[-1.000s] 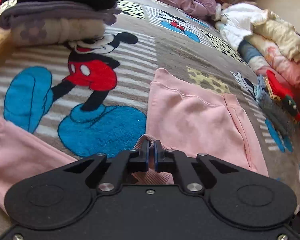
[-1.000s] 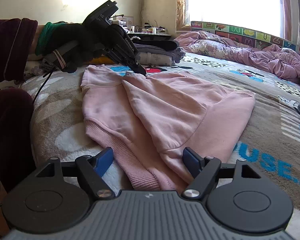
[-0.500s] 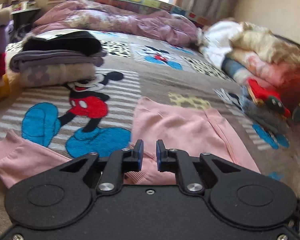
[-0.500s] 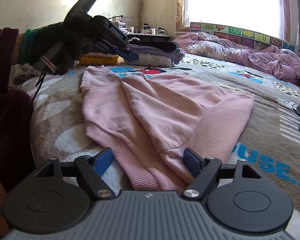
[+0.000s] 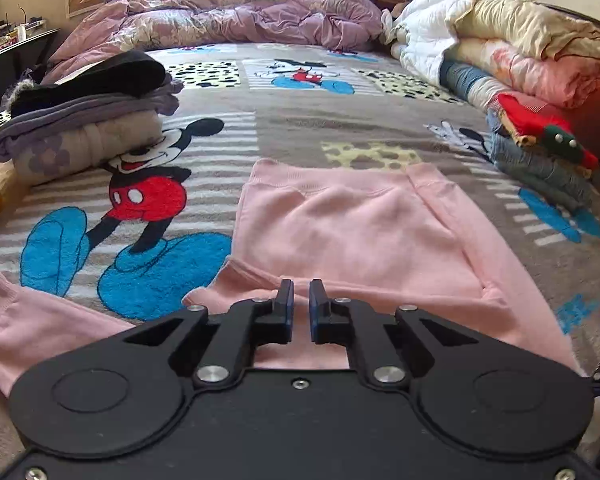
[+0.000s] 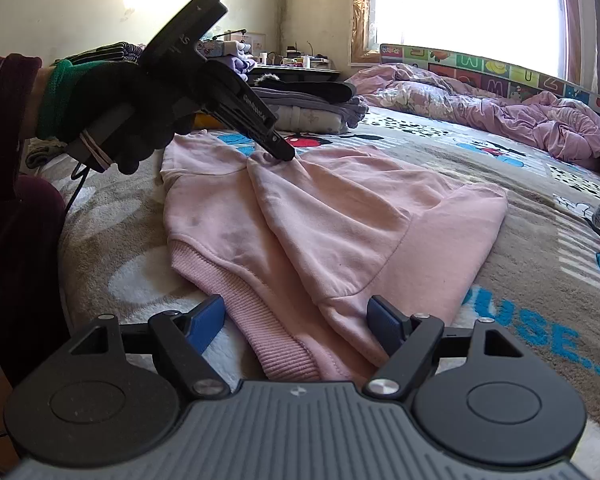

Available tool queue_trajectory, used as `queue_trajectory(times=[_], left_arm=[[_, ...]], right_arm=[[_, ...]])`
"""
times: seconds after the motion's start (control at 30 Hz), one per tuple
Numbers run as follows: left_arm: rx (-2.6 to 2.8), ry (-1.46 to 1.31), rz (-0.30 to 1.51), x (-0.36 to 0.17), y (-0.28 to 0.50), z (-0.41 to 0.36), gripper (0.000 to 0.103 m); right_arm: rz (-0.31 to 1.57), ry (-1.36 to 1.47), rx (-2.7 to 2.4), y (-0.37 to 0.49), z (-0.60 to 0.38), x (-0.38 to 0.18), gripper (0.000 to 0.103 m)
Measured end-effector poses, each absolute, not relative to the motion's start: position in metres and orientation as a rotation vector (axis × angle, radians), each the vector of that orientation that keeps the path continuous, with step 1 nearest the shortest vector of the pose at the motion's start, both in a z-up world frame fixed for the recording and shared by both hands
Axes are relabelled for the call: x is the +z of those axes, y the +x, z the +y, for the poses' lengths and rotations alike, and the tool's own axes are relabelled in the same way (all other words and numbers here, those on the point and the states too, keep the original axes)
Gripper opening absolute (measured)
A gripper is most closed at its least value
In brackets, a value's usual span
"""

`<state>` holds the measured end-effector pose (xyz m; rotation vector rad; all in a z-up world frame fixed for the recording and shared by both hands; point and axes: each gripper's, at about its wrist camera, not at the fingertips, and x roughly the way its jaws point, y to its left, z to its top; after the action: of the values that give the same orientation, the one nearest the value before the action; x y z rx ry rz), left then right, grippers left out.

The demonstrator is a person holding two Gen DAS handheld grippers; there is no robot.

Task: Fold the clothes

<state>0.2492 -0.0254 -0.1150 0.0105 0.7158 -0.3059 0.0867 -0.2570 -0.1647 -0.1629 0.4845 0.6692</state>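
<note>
A pink sweatshirt [image 5: 360,232] lies partly folded on the Mickey Mouse blanket [image 5: 340,120]. In the right wrist view a black-gloved hand [image 6: 112,120] holds my left gripper [image 6: 282,155] down on the sweatshirt [image 6: 340,220] at its far fold, where the cloth peaks up to the tips. From its own camera, my left gripper [image 5: 301,292] has jaws closing to a narrow slit with a pinch of pink cloth between them. My right gripper [image 6: 296,312] is open, with its blue pads on either side of the near ribbed hem [image 6: 268,328] and not touching it.
A stack of folded clothes [image 5: 88,120] sits at the back left of the bed. A pile of loose clothes and bedding [image 5: 520,80] lines the right side. A purple duvet [image 5: 240,20] lies at the head. The person's dark sleeve and leg [image 6: 16,240] are at the left.
My left gripper let go of the fold, lifted and rolled level, then came back down on the far fold with its jaws narrowing. The right gripper has not moved.
</note>
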Motion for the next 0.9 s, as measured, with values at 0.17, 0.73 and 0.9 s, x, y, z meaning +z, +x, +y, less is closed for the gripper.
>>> queue_trajectory(times=[0.17,0.73,0.9], left_arm=[[-0.277,0.143,0.823,-0.148,0.277,-0.045,0.008],[-0.113,-0.453,0.728,-0.128,0.223,0.039,0.042],[-0.118,-0.541,0.748,-0.143,0.234,0.045,0.041]], right_arm=[[0.485,-0.162,0.67,0.087,-0.257,-0.165,0.078],[0.481,-0.148,0.651,0.088,-0.263,-0.16,0.078],[0.484,-0.145,0.648,0.087,-0.264,-0.161,0.078]])
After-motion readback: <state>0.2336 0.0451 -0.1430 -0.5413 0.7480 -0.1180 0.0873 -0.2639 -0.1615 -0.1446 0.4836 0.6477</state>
